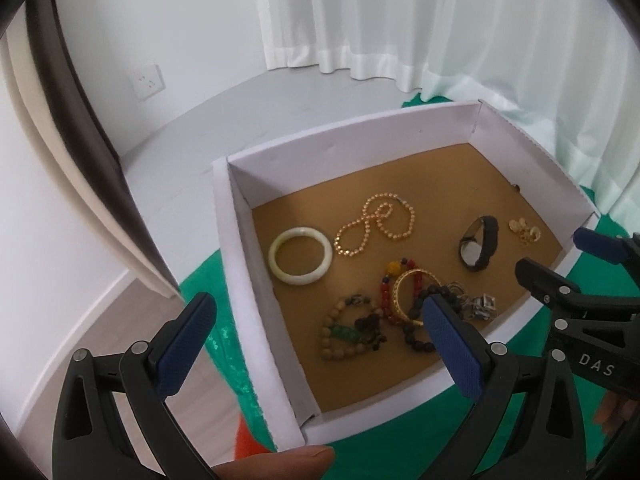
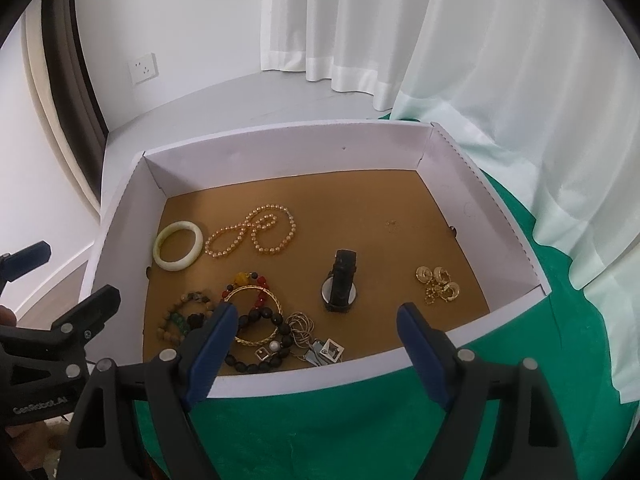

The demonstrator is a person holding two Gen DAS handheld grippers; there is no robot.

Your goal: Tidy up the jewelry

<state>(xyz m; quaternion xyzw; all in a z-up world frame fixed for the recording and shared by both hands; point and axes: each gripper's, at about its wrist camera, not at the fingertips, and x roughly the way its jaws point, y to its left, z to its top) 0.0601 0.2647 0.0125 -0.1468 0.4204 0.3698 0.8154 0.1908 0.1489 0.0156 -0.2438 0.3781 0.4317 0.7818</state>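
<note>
Two claws hang spread wide above one white box [image 2: 280,148], and we take that box as our landmark. We see our left claw [image 1: 316,328] released, one blue pad outside the box's left wall and the other over the beaded pile inside, gripping nothing. Our right claw [image 2: 316,320] is likewise released, its pads poised above the box's near wall with nothing between them. Inside the box, on its brown floor, the jewelry lies loose: a pale jade bangle [image 2: 179,250] near the left wall, a gold bead necklace [image 2: 256,230] looped just beside it toward the far wall, and a black wristwatch [image 2: 340,286] standing on edge near the middle. Gold earrings [image 2: 438,282] sit toward the right wall, well apart from the rest. Near the front wall the pieces crowd together: a wooden bead bracelet [image 2: 180,316] with green stones, a gold bangle [image 2: 256,312] lying across a red bead bracelet [image 2: 260,284] and a black bead bracelet [image 2: 272,344], and a tangle of silver chain with square pendants [image 2: 320,348] touching them. The box rests on a green cloth [image 2: 360,420], with white curtains [image 2: 360,20] behind its far wall.
</note>
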